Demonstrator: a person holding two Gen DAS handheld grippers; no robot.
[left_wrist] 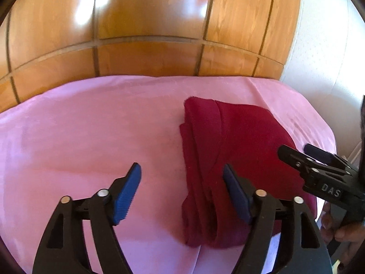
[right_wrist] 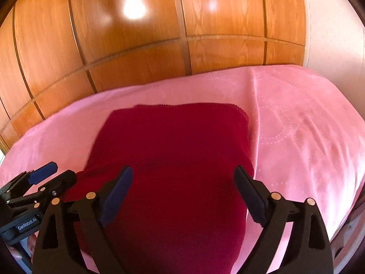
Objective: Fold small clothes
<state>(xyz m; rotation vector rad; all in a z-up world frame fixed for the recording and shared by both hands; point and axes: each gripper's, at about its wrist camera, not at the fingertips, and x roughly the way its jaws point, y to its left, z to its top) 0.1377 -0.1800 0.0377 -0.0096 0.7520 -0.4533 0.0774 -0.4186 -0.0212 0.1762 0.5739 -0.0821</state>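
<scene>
One dark red garment [right_wrist: 168,159], of soft knitted-looking cloth, lies folded into a thick, roughly rectangular pad on a pink sheet [right_wrist: 296,118]. The sheet is smooth with a faint pattern of dotted circles and covers a rounded surface, apparently a bed. From the left wrist view the garment [left_wrist: 239,137] shows several stacked layers along its left edge, and a scalloped hem runs along its far edge.

There are two tools, each black plastic with ribbed blue pads. The left tool [left_wrist: 181,191] stands wide open and holds nothing; the garment's layered edge lies below its right finger. The right tool [right_wrist: 183,194] is also wide open and empty, hanging over the near part of the garment. Behind the bed stands glossy orange-brown wooden panelling [right_wrist: 136,45] with dark grooves.
</scene>
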